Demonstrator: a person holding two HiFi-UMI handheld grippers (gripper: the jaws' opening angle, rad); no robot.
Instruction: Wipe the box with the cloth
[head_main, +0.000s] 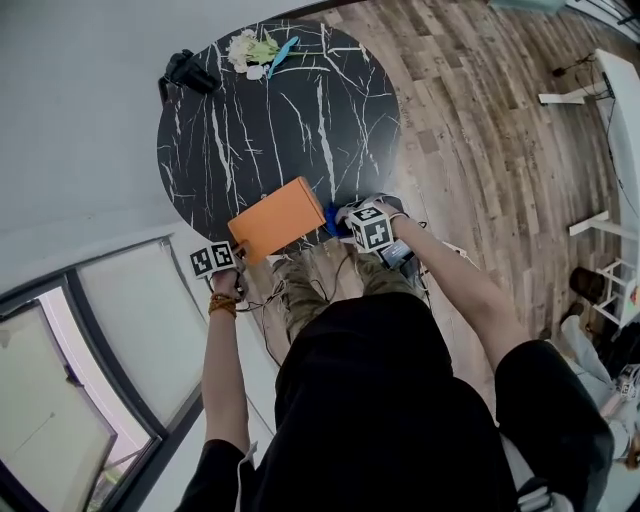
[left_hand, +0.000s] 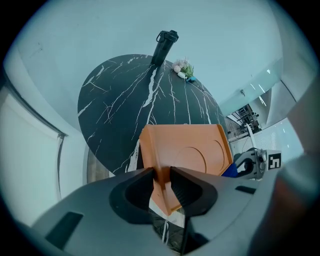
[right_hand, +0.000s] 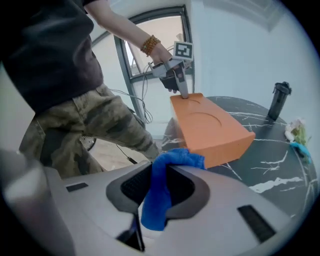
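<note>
At the near rim of the marble table (head_main: 300, 110), clamps a corner of the orange box (head_main: 278, 220) in the left gripper (left_hand: 161, 176), apparently to steady it; pinches the blue cloth (right_hand: 155, 205) in the right gripper (right_hand: 159, 172), bunched at the box's opposite end, seemingly for wiping.

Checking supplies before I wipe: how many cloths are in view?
1: a blue cloth clamped in the right gripper, by the box's near corner. No other shows; one could hide behind the box.
</note>
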